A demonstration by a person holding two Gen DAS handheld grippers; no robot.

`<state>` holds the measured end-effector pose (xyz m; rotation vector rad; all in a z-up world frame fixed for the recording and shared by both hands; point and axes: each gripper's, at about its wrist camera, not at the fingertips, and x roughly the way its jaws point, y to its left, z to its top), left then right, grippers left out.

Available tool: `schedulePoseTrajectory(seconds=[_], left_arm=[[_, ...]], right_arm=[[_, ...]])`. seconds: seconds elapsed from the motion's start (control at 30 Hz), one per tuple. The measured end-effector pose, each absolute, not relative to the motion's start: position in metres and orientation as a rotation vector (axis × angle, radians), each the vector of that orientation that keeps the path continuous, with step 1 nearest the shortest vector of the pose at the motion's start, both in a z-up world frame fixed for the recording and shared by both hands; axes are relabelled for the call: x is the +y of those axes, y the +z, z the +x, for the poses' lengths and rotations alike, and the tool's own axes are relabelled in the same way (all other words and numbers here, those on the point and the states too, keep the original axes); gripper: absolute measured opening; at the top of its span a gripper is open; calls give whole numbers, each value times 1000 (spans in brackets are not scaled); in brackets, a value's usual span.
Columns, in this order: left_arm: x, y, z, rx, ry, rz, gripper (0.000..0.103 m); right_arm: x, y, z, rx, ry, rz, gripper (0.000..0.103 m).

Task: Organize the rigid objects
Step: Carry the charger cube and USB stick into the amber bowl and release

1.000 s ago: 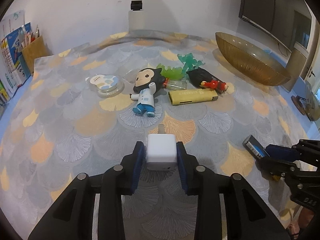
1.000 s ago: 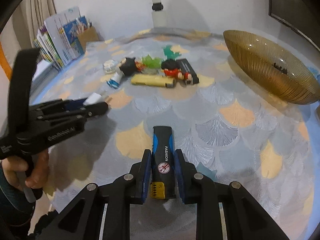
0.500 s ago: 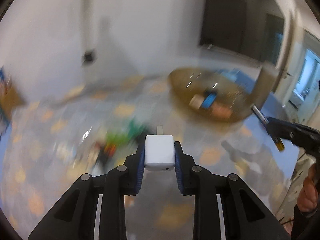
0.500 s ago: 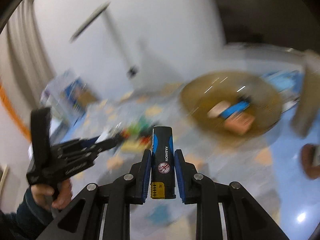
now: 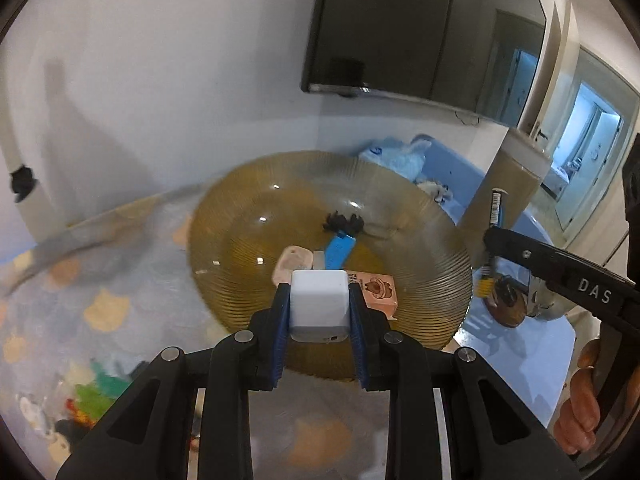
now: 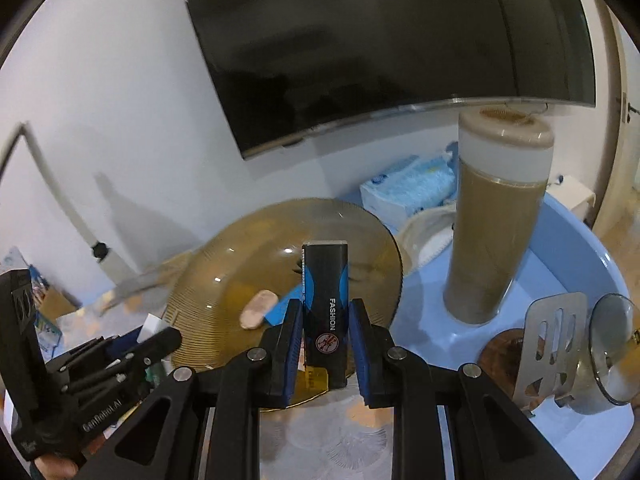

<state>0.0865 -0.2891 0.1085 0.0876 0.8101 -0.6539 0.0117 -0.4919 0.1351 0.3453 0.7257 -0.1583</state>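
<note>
White charger cube point(image 5: 319, 303) clamped between left jaws, black lighter point(image 6: 326, 308) gripped between right jaws, amber bowl point(image 5: 420, 280) beyond.

Materials and finishes around the amber bowl

The bowl point(image 5: 420, 216) looks like translucent amber glass or plastic, glossy, with fine ribbed rings. The white charger point(image 5: 319, 304) has smooth, slightly shiny plastic, clamped between the blue ribbed pads of the left gripper point(image 5: 319, 322), whose black arms look matt plastic with metal pins. The black lighter point(image 6: 326, 304) is glossy plastic with blue patches, pinched in the right gripper point(image 6: 326, 350). The tablecloth point(image 5: 80, 280) seems a soft printed cloth. The spatula point(image 6: 548, 344) is brushed metal. The tall canister point(image 6: 496, 216) looks smooth, semi-matt plastic. The screen point(image 6: 380, 40) is glossy black.
</note>
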Motion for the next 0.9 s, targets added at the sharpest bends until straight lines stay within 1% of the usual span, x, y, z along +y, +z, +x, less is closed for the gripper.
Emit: schedulePoseTrajectory(seconds=[0.07, 0.1, 0.13, 0.17, 0.2, 0.27, 0.33, 0.4, 0.5, 0.6, 0.63, 0.73, 0.77, 0.8, 0.9], left_arm=[[-292, 109, 87, 795, -670, 84, 25], [-292, 112, 85, 779, -679, 83, 36], [-290, 114, 84, 770, -679, 81, 53], [-286, 116, 82, 764, -674, 79, 64], [-280, 120, 79, 755, -663, 76, 81], [-262, 129, 72, 716, -639, 64, 82], [-239, 137, 62, 688, -600, 61, 82], [-213, 142, 50, 666, -552, 47, 82], [-159, 148, 31, 655, -467, -26, 82], [-109, 146, 16, 657, -379, -97, 82], [-91, 143, 11, 669, -349, -116, 82], [-47, 127, -2, 705, -266, -153, 82], [-36, 121, -5, 713, -242, -158, 82], [-22, 111, -8, 730, -201, -157, 82], [5, 81, -13, 773, -126, -153, 82]], right_arm=[[-500, 128, 20, 742, -155, 362, 23], [-502, 126, 24, 750, -160, 363, 28], [-507, 125, 27, 753, -179, 345, 31], [-508, 124, 28, 761, -203, 324, 38], [-509, 124, 27, 769, -220, 316, 39], [-512, 126, 17, 753, -188, 357, 39], [-512, 126, 6, 740, -165, 378, 43], [-506, 129, -4, 731, -156, 375, 51], [-485, 135, -22, 719, -119, 353, 58], [-452, 143, -34, 703, -56, 305, 59], [-440, 146, -39, 694, -31, 289, 60], [-401, 148, -49, 683, 30, 226, 67], [-392, 146, -50, 690, 39, 210, 73], [-380, 141, -49, 702, 52, 193, 75], [-346, 121, -49, 729, 97, 145, 76]])
